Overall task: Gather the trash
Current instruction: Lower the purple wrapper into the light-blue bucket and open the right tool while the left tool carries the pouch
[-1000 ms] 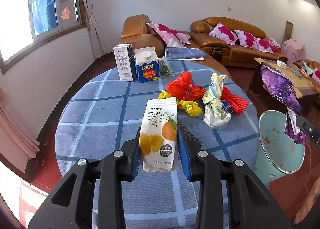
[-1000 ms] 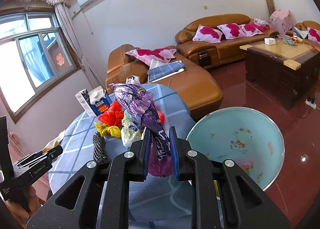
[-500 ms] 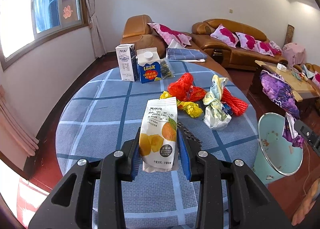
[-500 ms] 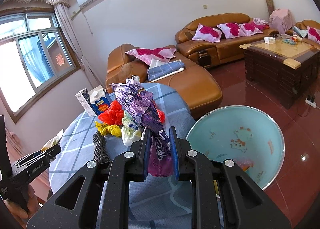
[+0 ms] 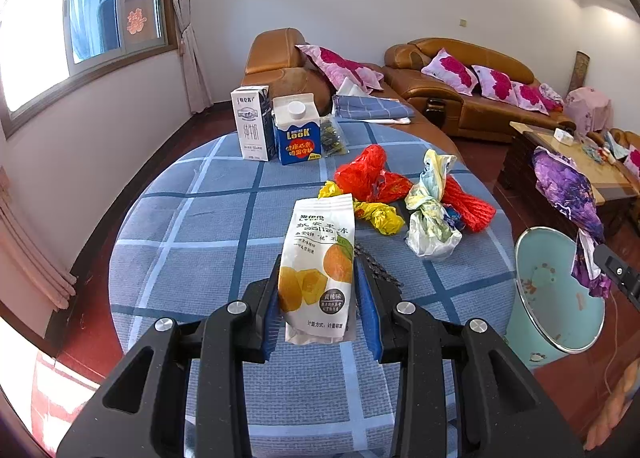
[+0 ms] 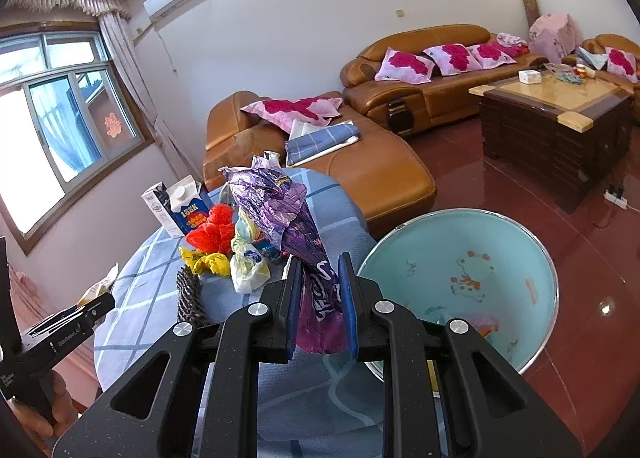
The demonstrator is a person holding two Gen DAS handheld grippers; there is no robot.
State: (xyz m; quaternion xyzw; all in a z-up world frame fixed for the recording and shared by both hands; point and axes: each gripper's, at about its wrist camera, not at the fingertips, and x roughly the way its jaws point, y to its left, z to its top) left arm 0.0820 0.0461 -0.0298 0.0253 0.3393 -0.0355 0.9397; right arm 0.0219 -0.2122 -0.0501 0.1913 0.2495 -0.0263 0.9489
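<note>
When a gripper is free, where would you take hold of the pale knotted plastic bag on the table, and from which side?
Grip the pale knotted bag at its narrow twisted neck, coming from above. The bulging lower end looks too wide, and the red net bundle crowds its right side.

I'm over a round table (image 5: 192,226) in a blue checked cloth. At twelve o'clock stand a white carton (image 5: 253,123) and a blue carton (image 5: 298,130), touching. Toward two o'clock lie a red bag (image 5: 370,178), a yellow wrapper (image 5: 380,215) and a knotted pale bag (image 5: 432,218) (all bunched together).

White fruit-jelly pouch (image 5: 318,266) upright; crumpled purple wrapper (image 6: 292,226) upright beside teal bin (image 6: 460,282).
</note>
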